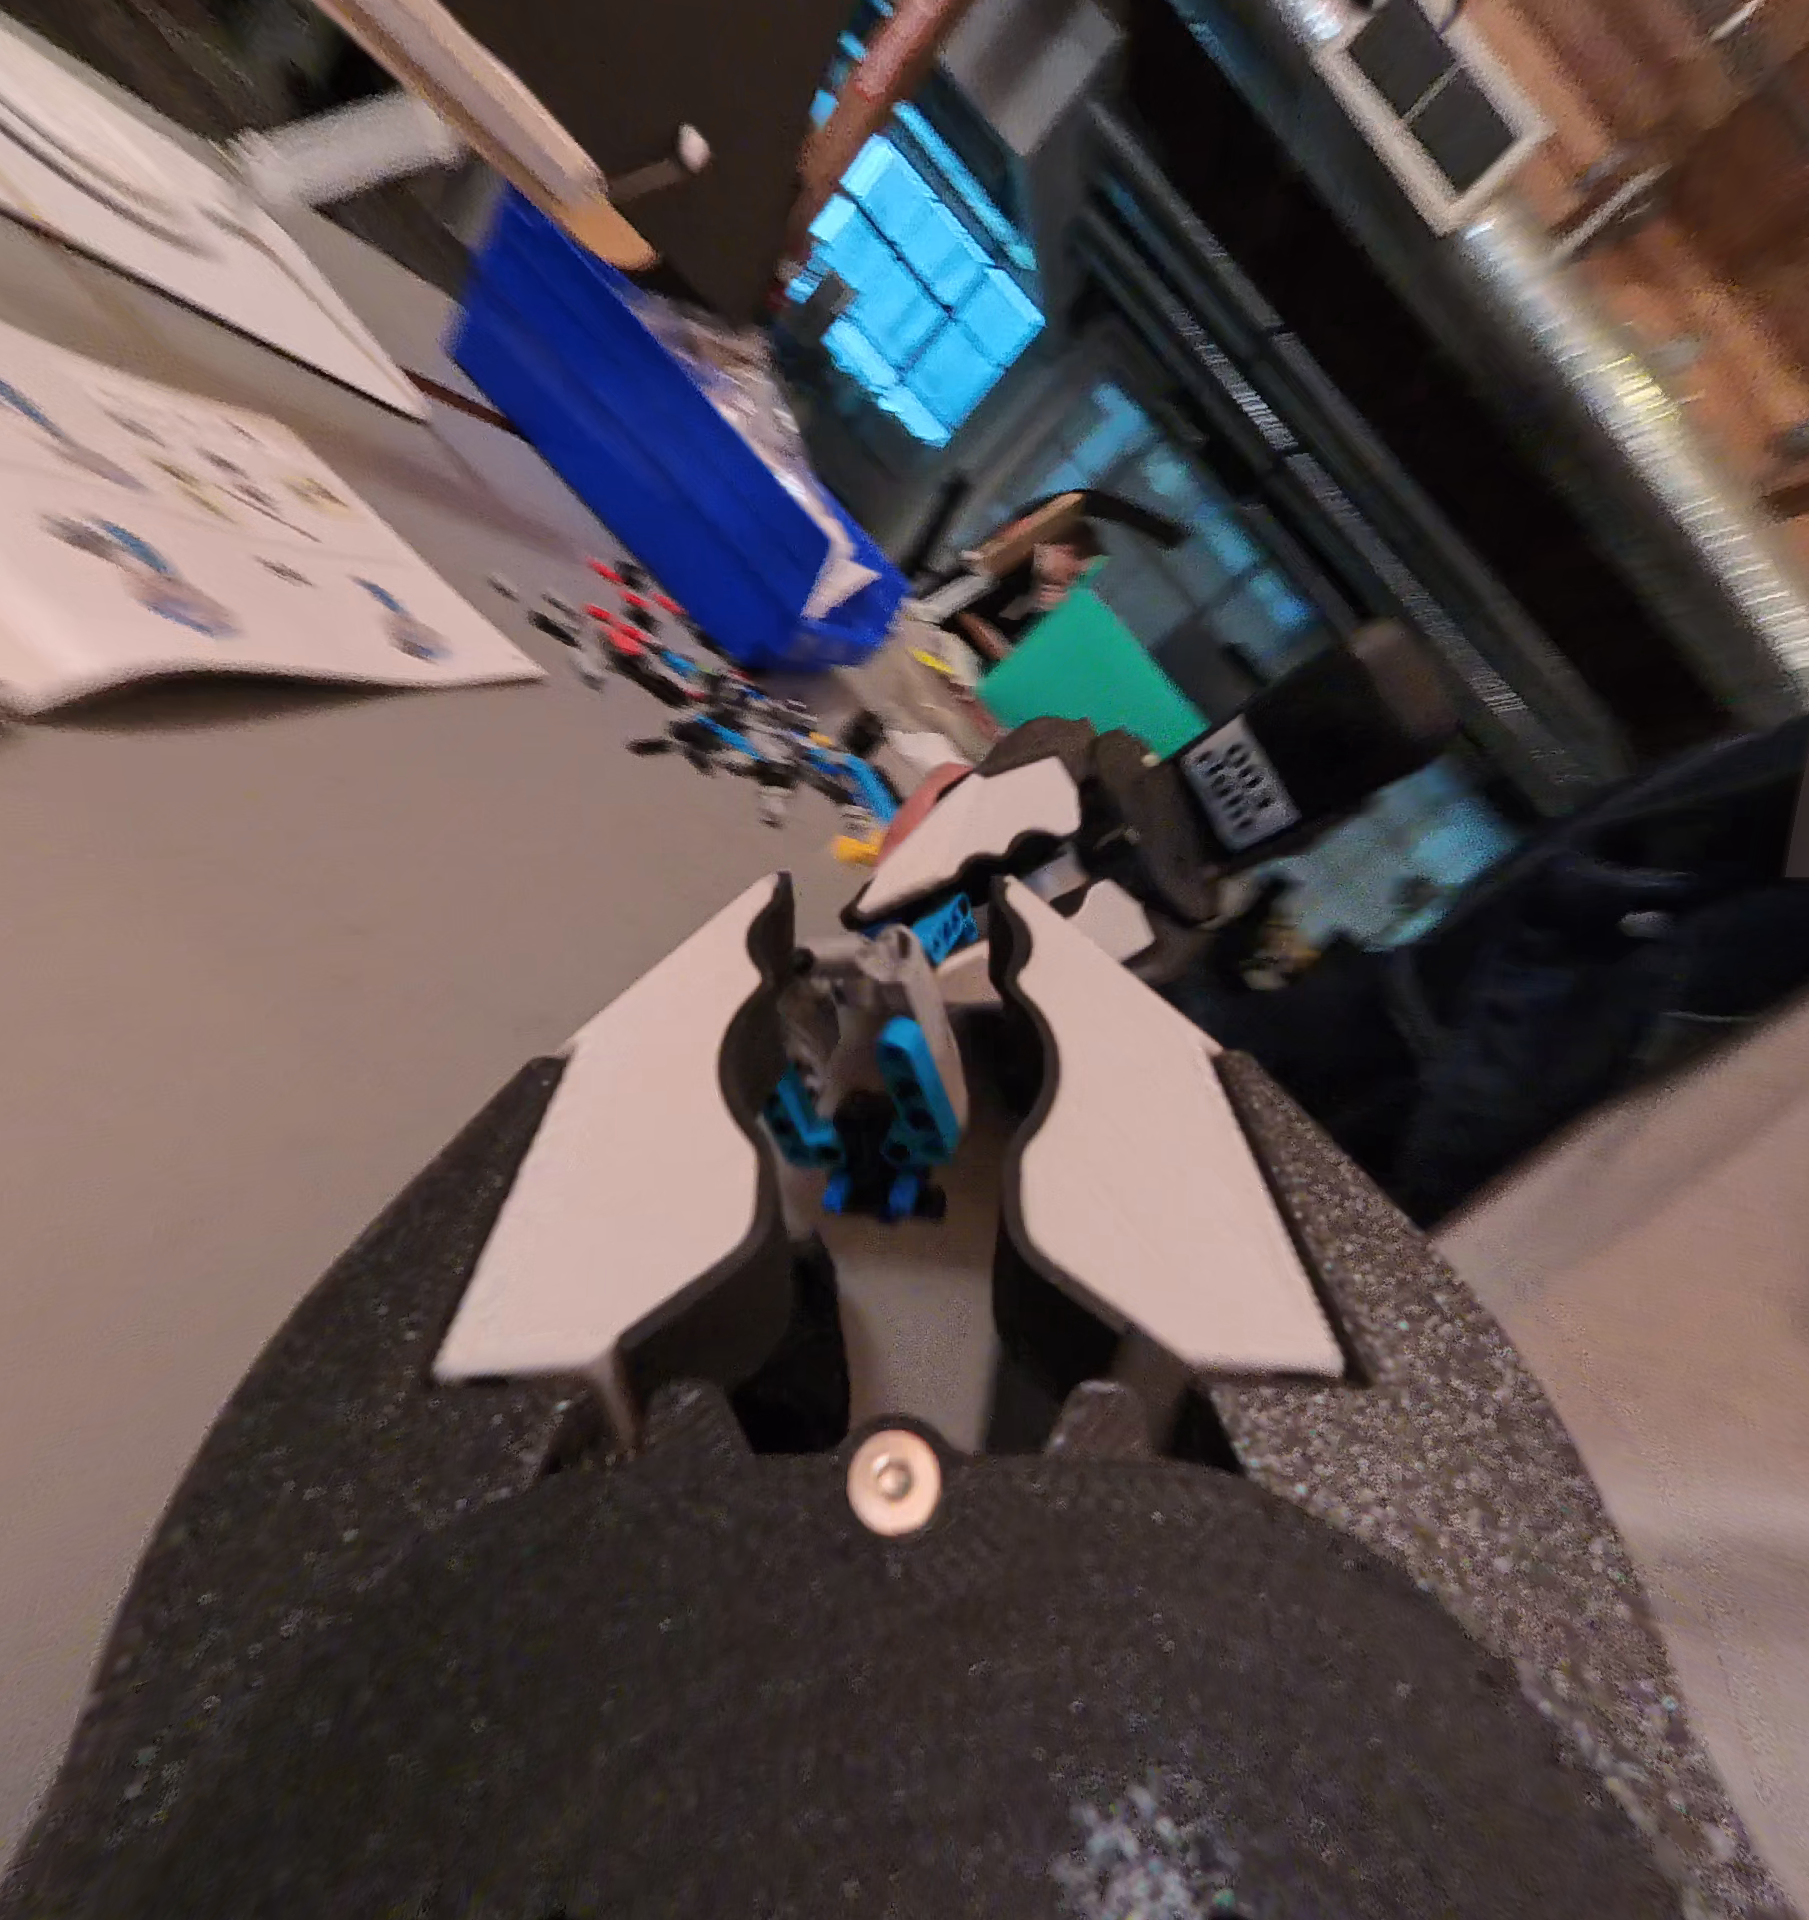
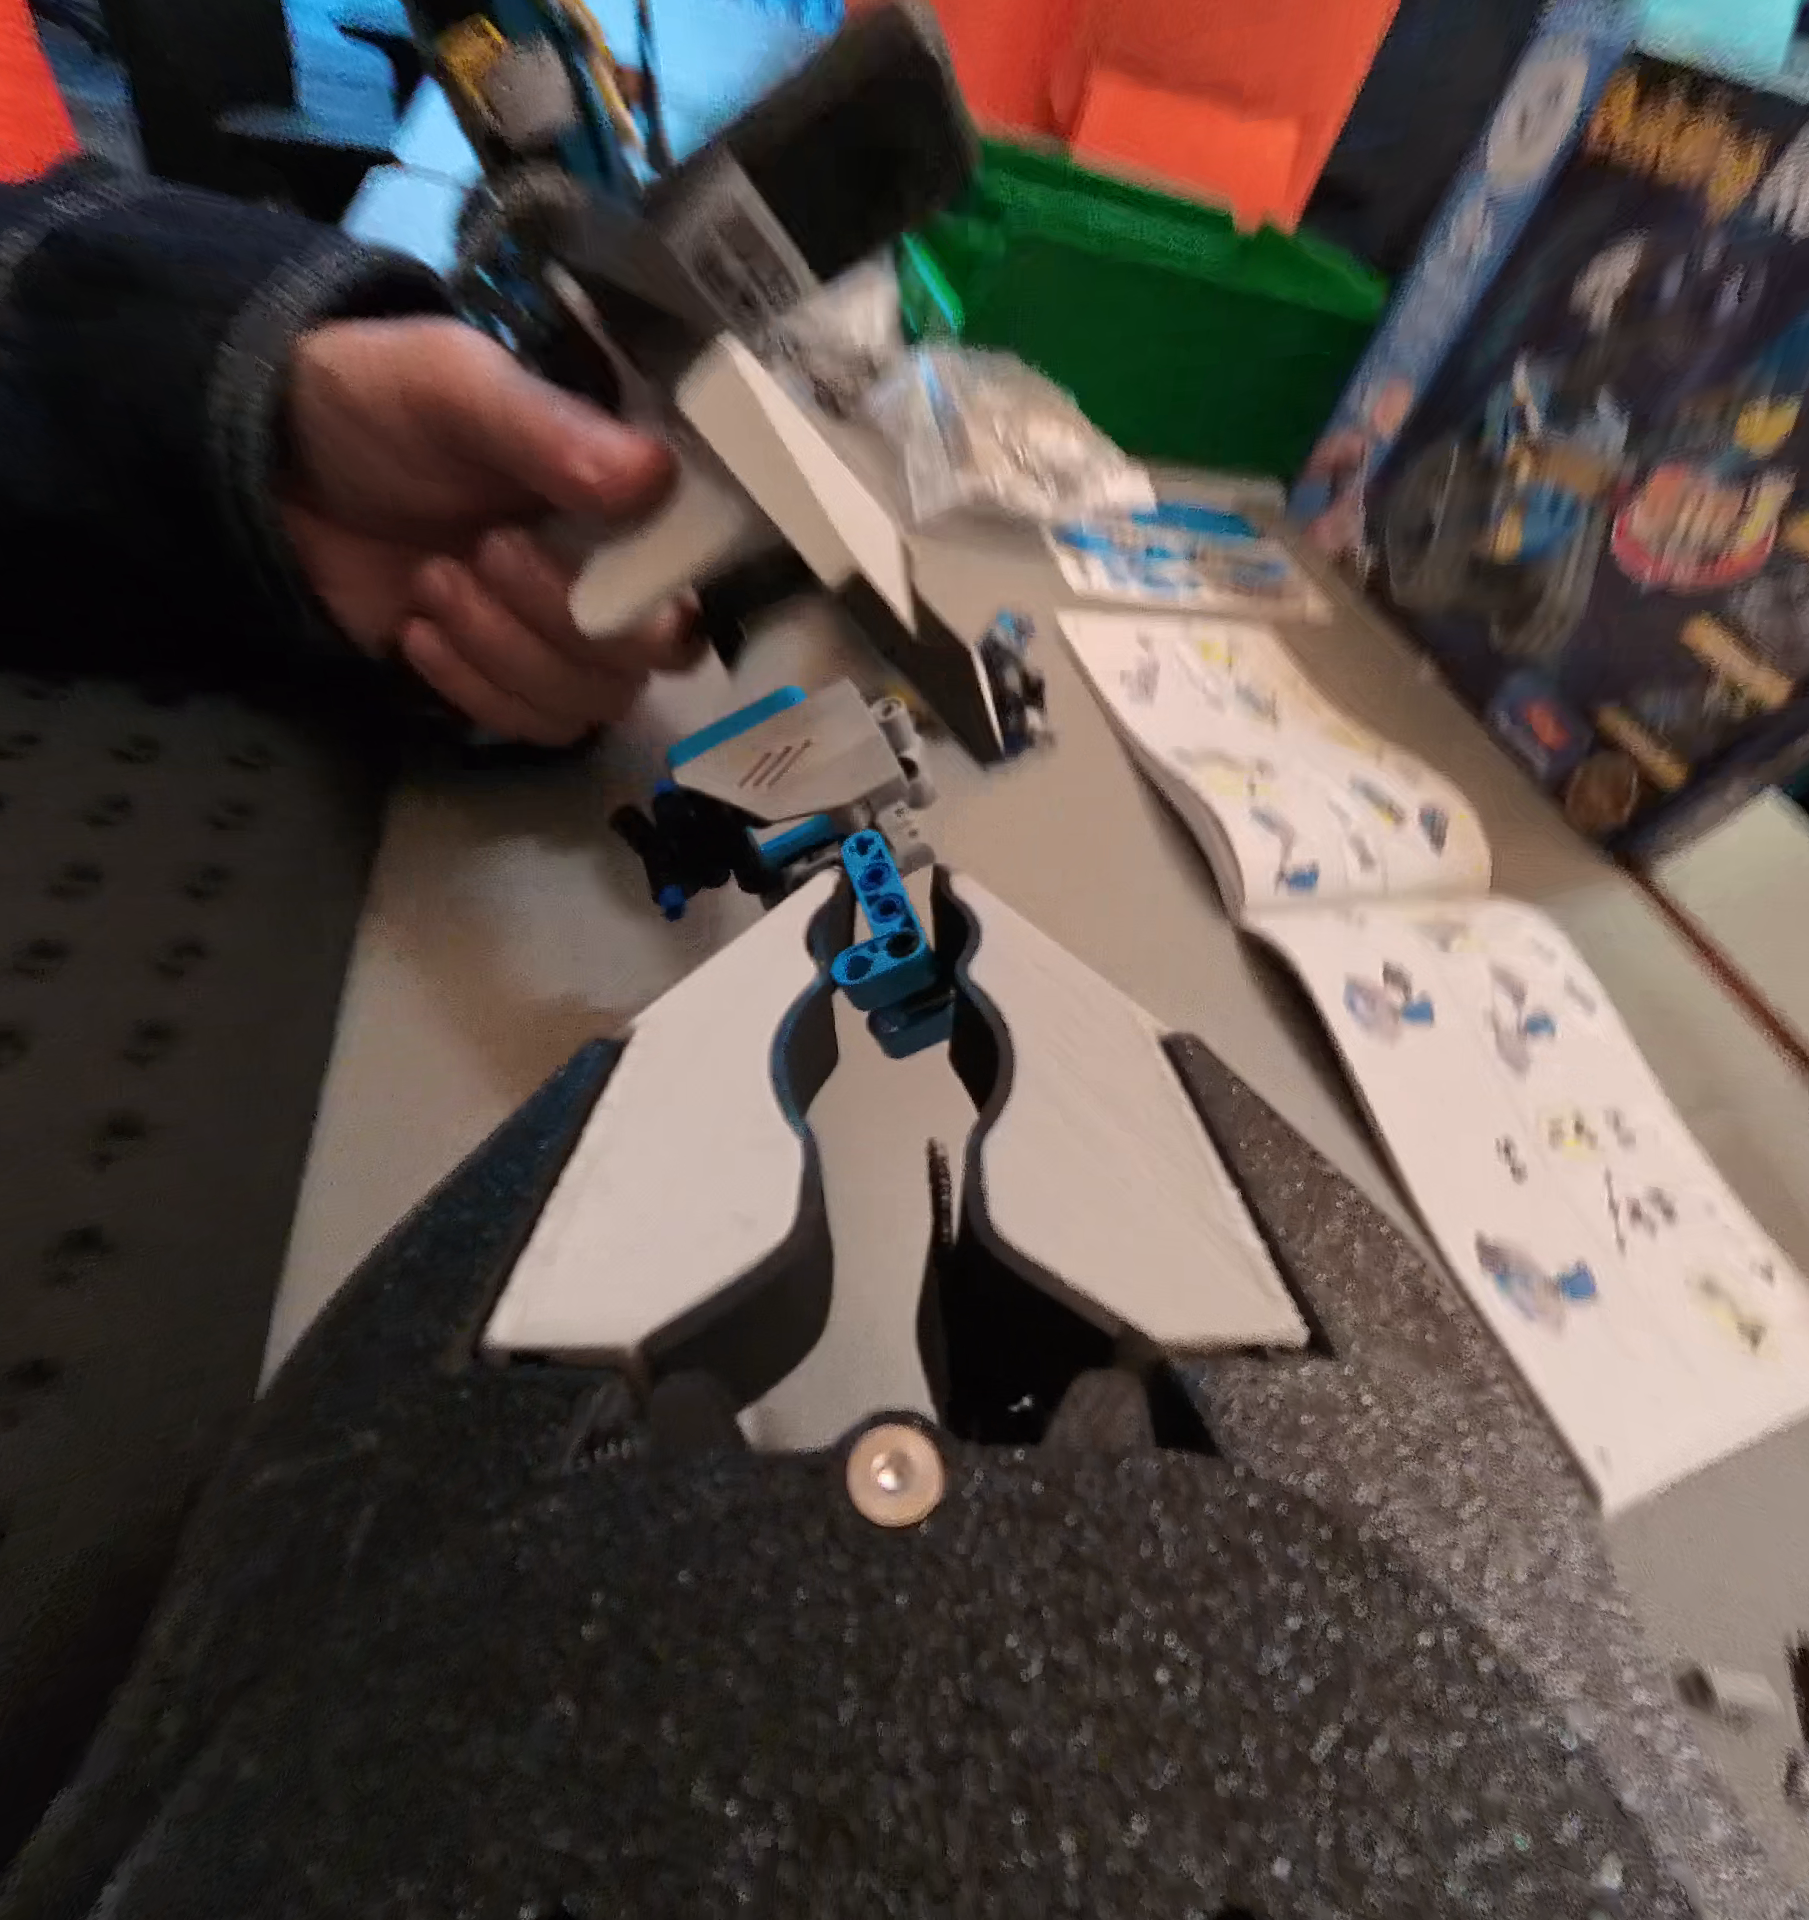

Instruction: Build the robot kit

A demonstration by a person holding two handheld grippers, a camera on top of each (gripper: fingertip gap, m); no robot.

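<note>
A small brick-built assembly (image 2: 796, 769) of a grey panel with blue and black beams sits low over the grey table (image 2: 1066, 862). My right gripper (image 2: 884, 894) is shut on a blue beam (image 2: 879, 940) that sticks out of it. My left gripper (image 1: 889, 904) is open. The assembly (image 1: 869, 1060) shows in the gap between its fingers, and I cannot tell whether they touch it. In the right wrist view a hand (image 2: 443, 520) holds the left gripper (image 2: 858, 540) just above and behind the assembly. The right gripper (image 1: 983, 831) shows ahead in the left wrist view.
An open instruction booklet (image 2: 1451, 1039) lies to the right, with a dark printed box (image 2: 1606, 416) behind it. A blue bin (image 1: 651, 436), a green bin (image 2: 1139, 281), a clear bag of parts (image 2: 983, 436) and loose small pieces (image 1: 692, 686) are on the table. The table edge and dark carpet (image 2: 100, 1039) are on the left.
</note>
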